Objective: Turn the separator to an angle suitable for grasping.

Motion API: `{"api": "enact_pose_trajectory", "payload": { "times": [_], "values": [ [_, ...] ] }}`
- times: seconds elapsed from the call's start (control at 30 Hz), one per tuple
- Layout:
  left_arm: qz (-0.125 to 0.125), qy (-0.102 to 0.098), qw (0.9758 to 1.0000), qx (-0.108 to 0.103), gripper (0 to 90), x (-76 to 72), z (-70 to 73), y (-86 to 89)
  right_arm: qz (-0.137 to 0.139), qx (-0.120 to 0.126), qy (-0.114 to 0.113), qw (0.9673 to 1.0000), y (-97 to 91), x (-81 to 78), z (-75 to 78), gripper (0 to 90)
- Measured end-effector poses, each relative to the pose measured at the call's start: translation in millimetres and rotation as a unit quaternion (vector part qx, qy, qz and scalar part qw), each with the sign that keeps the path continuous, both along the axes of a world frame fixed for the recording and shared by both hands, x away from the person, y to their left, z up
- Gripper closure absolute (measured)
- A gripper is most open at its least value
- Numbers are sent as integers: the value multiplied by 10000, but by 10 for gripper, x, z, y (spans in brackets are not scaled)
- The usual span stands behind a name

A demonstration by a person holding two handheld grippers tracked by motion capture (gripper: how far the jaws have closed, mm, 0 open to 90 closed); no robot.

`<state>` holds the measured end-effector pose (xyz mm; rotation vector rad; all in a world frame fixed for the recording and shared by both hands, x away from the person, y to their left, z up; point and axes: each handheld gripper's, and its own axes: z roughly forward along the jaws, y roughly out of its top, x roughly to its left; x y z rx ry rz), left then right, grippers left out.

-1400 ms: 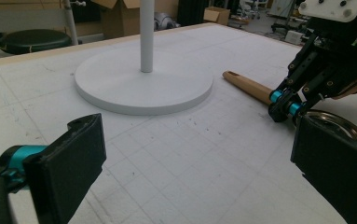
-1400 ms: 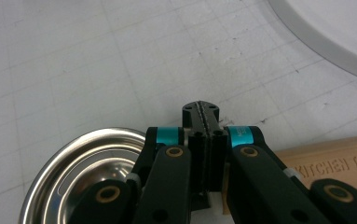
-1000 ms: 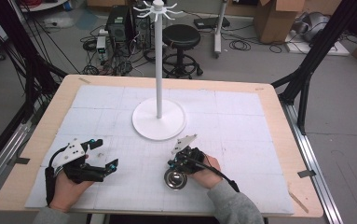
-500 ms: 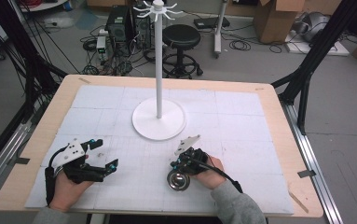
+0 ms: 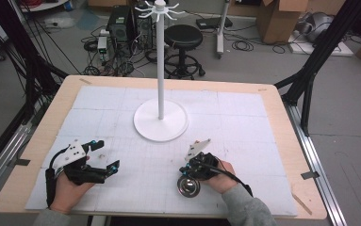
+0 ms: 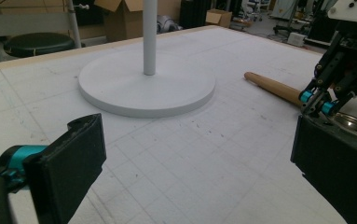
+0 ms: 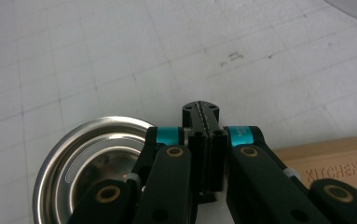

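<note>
A ladle lies near the table's front edge, with a steel bowl (image 5: pixel 188 186) (image 7: pixel 90 163) and a wooden handle (image 7: pixel 334 161) (image 6: pixel 274 88). My right gripper (image 5: pixel 189 172) (image 7: pixel 200 111) (image 6: pixel 322 103) is over the spot where bowl and handle join. Its jaws are pressed together, and the ladle's thin neck is hidden under them. The bowl travels with the hand. My left gripper (image 5: pixel 106 154) (image 6: pixel 190 154) rests at the front left, jaws wide apart with bare mat between them.
A white stand with a round base (image 5: pixel 160 120) (image 6: pixel 146 84), a tall pole and hooks on top rises at the middle of the white mat (image 5: pixel 244 122). The wooden table edge (image 5: pixel 51 113) frames the mat. A stool, cables and boxes lie on the floor beyond.
My right hand has slid a little to the right, and the ladle's bowl has moved with it. The left hand has stayed put.
</note>
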<state>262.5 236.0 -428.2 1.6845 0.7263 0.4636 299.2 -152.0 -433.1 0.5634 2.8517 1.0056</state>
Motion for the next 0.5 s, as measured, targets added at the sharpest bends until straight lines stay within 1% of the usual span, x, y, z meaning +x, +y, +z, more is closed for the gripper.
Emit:
{"api": "enact_pose_trajectory", "payload": {
  "times": [0.1,0.23,0.27,0.33,0.37,0.5],
  "values": [
    [-1,-3,10000,-2,37,2,-1,0,35,-14,20,10000,-63,-26,5,900],
    [6,-1,10000,6,37,8,-2,4,12,-40,66,10000,-116,-54,11,900],
    [5,-3,10000,4,37,9,-2,5,86,-27,24,10000,-137,-54,6,900],
    [1,-7,10000,-15,37,9,0,6,134,-9,17,9999,-165,-63,4,900],
    [3,-7,10000,-27,37,9,0,6,103,-21,35,9999,-175,-74,7,900],
    [9,6,10000,-28,37,10,-2,5,129,-42,40,9999,-225,-99,10,900]
  ]
}}
